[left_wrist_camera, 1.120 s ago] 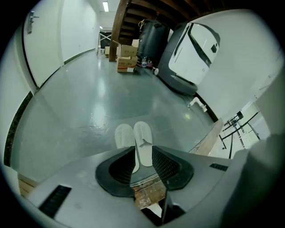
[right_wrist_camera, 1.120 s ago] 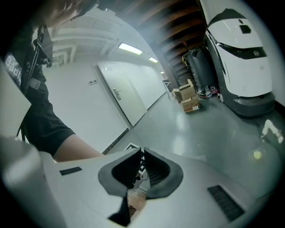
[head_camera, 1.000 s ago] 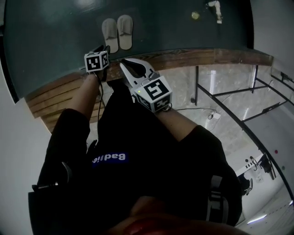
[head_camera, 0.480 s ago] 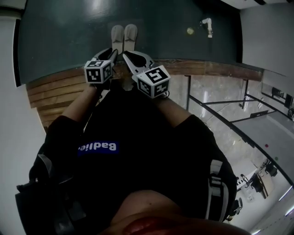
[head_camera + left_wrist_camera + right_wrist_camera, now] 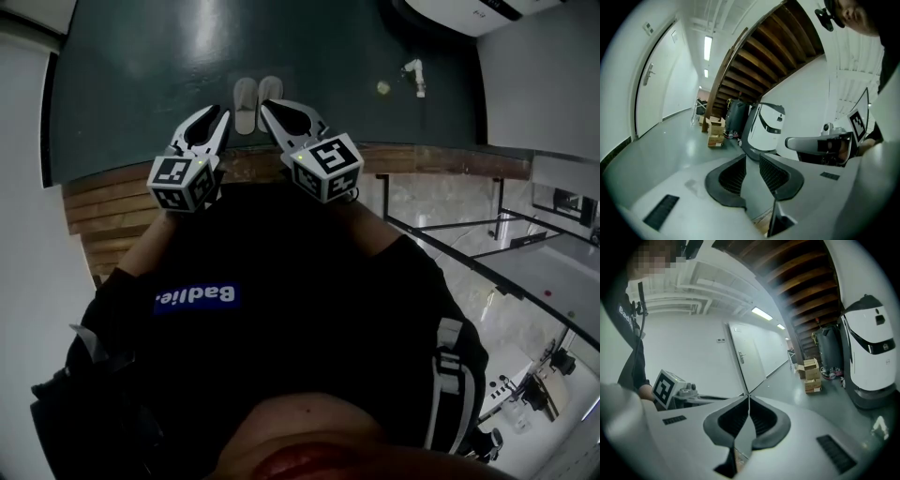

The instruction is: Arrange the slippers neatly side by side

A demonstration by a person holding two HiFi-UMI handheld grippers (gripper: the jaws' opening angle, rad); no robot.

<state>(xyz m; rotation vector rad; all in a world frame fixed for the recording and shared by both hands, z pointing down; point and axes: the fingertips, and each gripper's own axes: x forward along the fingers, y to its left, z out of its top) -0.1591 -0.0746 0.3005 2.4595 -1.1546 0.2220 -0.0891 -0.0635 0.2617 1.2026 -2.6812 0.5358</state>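
Head view: slippers (image 5: pixel 246 103) paired on dark floor (image 5: pixel 141 80) beyond wooden steps (image 5: pixel 98 208).

Slippers (image 5: pixel 246 105): pale matt cloth. Floor (image 5: pixel 131 84): dark green, smooth, glossy. Steps (image 5: pixel 98 211): brown slatted wood.

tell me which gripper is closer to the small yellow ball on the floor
Right. In the head view the right gripper is left of the yellow ball; the left gripper is farther left still, beyond the right one.
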